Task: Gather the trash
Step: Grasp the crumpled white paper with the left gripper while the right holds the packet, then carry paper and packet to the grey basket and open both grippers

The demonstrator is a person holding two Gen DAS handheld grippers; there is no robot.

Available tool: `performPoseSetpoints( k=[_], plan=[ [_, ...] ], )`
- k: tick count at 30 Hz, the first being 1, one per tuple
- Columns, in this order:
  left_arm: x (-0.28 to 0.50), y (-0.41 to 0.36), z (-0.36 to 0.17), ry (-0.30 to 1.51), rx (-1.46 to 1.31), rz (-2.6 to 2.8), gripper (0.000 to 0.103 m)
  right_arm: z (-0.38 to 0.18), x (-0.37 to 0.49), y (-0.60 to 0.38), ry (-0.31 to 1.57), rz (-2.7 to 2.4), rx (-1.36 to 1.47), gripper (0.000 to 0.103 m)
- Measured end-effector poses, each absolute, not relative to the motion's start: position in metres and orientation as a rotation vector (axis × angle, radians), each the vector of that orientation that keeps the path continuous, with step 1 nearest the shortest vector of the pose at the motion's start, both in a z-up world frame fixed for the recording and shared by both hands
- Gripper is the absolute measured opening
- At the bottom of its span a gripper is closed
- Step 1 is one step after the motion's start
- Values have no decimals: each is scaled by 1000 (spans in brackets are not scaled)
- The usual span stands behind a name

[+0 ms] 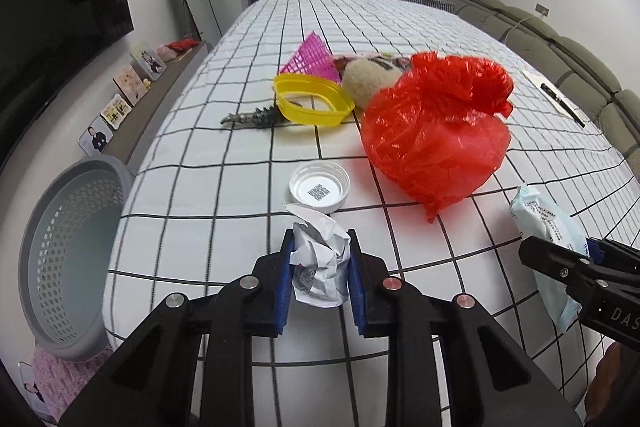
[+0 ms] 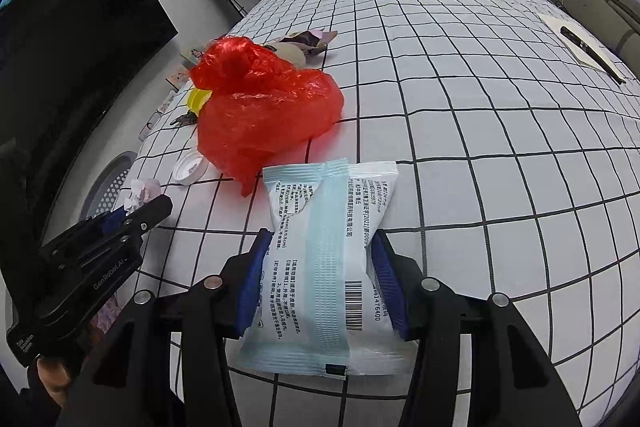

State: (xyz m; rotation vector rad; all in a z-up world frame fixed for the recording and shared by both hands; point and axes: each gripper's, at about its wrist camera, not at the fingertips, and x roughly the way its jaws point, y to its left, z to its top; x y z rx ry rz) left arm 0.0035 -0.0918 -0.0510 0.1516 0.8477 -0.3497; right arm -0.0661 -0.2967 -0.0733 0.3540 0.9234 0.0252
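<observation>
My left gripper (image 1: pixel 320 247) is shut on a crumpled white paper ball (image 1: pixel 320 263), held just above the table's near edge. My right gripper (image 2: pixel 322 243) is shut on a pale blue and white wipes packet (image 2: pixel 328 259); the packet also shows in the left wrist view (image 1: pixel 544 223). A tied red plastic bag (image 1: pixel 436 131) lies on the checked tablecloth (image 1: pixel 200 187), with a white cap (image 1: pixel 319 187) before it. A grey perforated bin (image 1: pixel 68 259) stands on the floor at the left of the table.
Behind the bag lie a yellow plastic ring (image 1: pixel 312 101), a pink mesh piece (image 1: pixel 310 57), a beige fuzzy ball (image 1: pixel 366 79) and a dark feathery stick (image 1: pixel 252 117). A paper with a pen (image 2: pixel 588 47) lies at the far right. A sofa (image 1: pixel 560 47) runs along the right.
</observation>
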Motion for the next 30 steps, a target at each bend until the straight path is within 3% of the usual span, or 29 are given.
performPoseSetpoints(
  k=[30],
  plan=[
    [16, 117, -42, 797, 0, 62, 24, -29, 22, -69, 899, 482, 142, 50]
  ],
)
